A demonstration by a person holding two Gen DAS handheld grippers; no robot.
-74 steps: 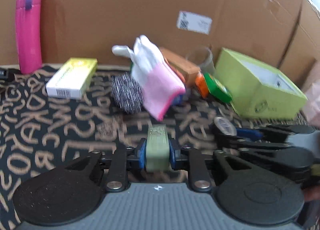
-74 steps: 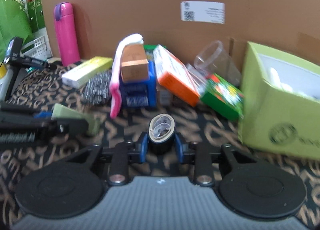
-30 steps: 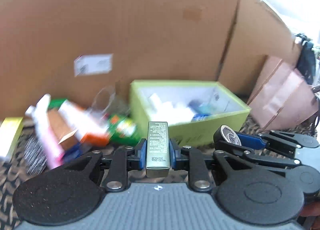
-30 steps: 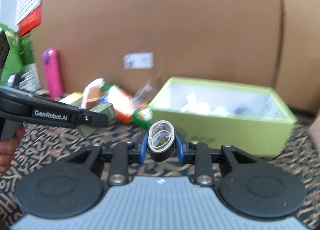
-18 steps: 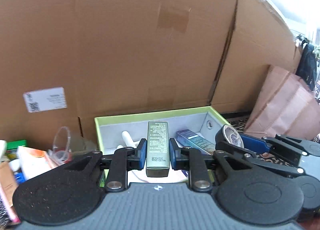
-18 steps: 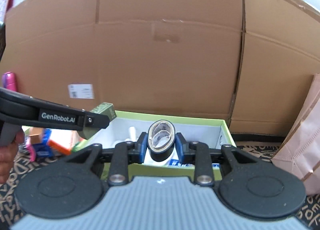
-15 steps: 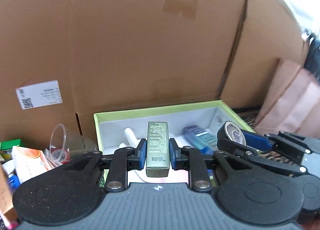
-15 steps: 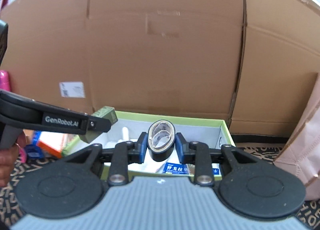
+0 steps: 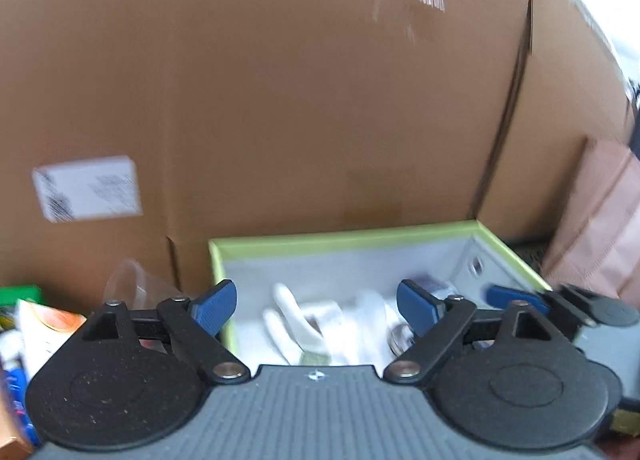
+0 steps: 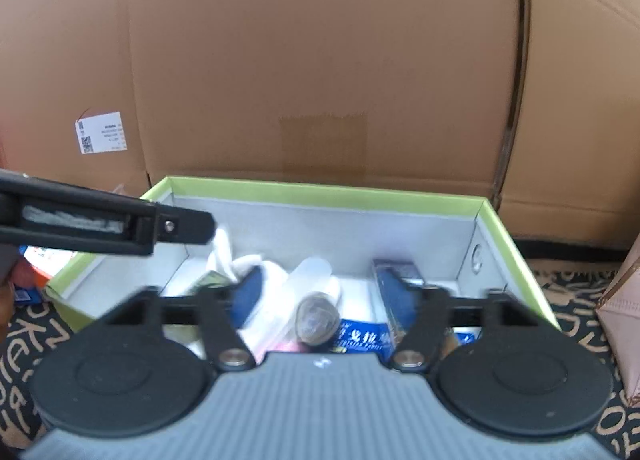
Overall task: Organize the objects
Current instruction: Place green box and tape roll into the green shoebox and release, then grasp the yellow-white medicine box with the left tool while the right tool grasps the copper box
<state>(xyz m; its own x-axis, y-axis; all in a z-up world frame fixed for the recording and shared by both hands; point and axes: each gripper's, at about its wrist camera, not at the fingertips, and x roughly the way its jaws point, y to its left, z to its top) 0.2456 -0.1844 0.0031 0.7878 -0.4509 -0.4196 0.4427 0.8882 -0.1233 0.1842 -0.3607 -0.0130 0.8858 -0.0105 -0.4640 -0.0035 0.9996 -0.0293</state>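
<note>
Both grippers hang over the lime-green box (image 9: pixel 344 238) (image 10: pixel 320 192). My left gripper (image 9: pixel 316 308) is open and empty; the green rectangular pack (image 9: pixel 314 359) (image 10: pixel 212 280) lies in the box on white gloves (image 9: pixel 304 324). My right gripper (image 10: pixel 326 298) is open and empty; the tape roll (image 10: pixel 316 320) sits in the box below it, also in the left wrist view (image 9: pixel 400 336). A dark blue pack (image 10: pixel 394 272) and a blue-labelled pack (image 10: pixel 362 338) lie in the box too.
A tall cardboard wall (image 10: pixel 320 80) stands behind the box. A clear plastic cup (image 9: pixel 132 284) and orange and green packs (image 9: pixel 44 324) lie left of the box. A pink paper bag (image 9: pixel 600 228) stands to the right. The patterned cloth (image 10: pixel 576 292) covers the table.
Both grippers have opened over the green box. The green pack has dropped from the left gripper and the tape roll from the right gripper into the box.
</note>
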